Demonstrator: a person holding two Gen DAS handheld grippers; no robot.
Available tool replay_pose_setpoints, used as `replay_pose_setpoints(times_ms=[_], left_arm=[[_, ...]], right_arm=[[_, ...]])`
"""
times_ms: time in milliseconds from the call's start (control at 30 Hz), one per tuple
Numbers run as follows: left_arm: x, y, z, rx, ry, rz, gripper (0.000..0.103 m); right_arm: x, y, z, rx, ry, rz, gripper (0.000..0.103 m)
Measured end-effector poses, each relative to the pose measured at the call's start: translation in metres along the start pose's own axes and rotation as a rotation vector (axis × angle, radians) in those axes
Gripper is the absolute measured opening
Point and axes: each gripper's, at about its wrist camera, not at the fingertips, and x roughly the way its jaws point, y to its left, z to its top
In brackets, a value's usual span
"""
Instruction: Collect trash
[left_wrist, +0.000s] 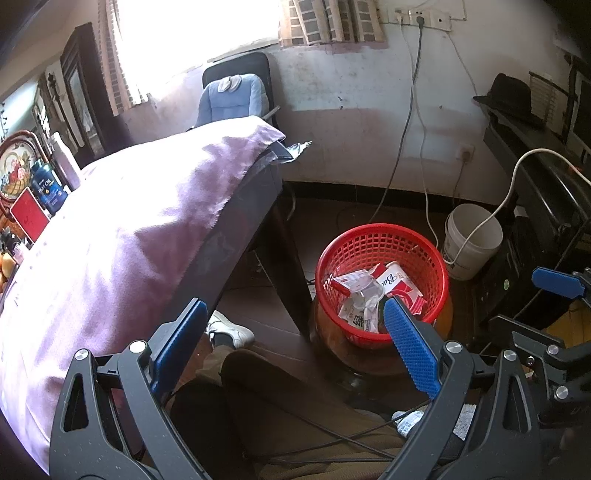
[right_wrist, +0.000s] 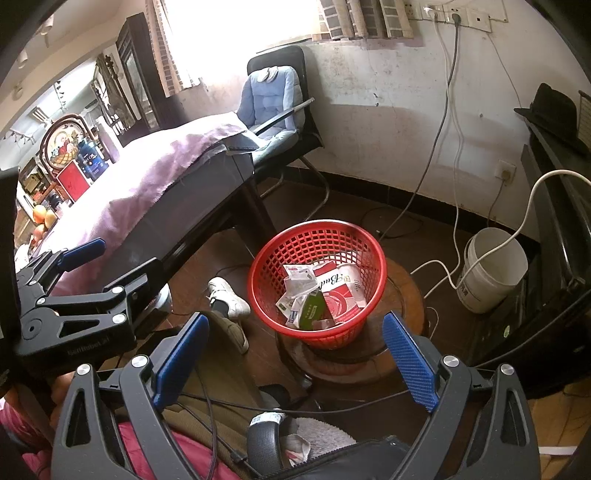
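Note:
A red mesh basket (left_wrist: 384, 240) (right_wrist: 317, 236) stands on a round wooden stool beside the table. Inside lie several pieces of trash: a red-and-white carton (right_wrist: 340, 291), crumpled wrappers (right_wrist: 299, 280), a green packet (right_wrist: 312, 308) and a clear plastic cup (left_wrist: 365, 290). My left gripper (left_wrist: 295, 339) is open with nothing between its blue pads, hovering left of and above the basket. Above the near rim my right gripper (right_wrist: 295, 350) is open and holds nothing. Each gripper also shows in the other's view, the right one (left_wrist: 554, 284) at the edge and the left one (right_wrist: 85, 251) by the table.
A table under a purple cloth (left_wrist: 122, 229) fills the left, with a blue bottle (left_wrist: 46, 186) and a red card (left_wrist: 29, 218) at its far side. A white bucket (right_wrist: 491, 269), cables, a padded chair (right_wrist: 273, 99) and a person's white shoe (right_wrist: 229, 291) surround the basket.

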Motion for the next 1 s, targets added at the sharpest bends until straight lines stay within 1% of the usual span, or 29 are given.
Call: replay_pose_setpoints(times_ms=[167,433,533,1000], left_arm=[[-0.0033,-0.0012,0.0001,0.007,-0.017,0.007,0.093],[-0.0032,-0.0032,0.0013,0.017,-0.010,0.001,0.093],[-0.0042,-0.0053,0.0015,0.026,-0.018,0.013,0.093],[-0.0003,-0.0027,0.0025,0.006,0.000,0.005,0.093]], right_arm=[[-0.0003,-0.0006,0.0005,0.006,-0.002,0.008,0.093],[-0.0007,-0.0014,0.0008,0.007,-0.003,0.011,0.093],[-0.0008,-0.0007,0.0007,0.006,-0.003,0.009,0.093],[-0.0002,-0.0017,0.0014,0.014,0.002,0.017,0.093]])
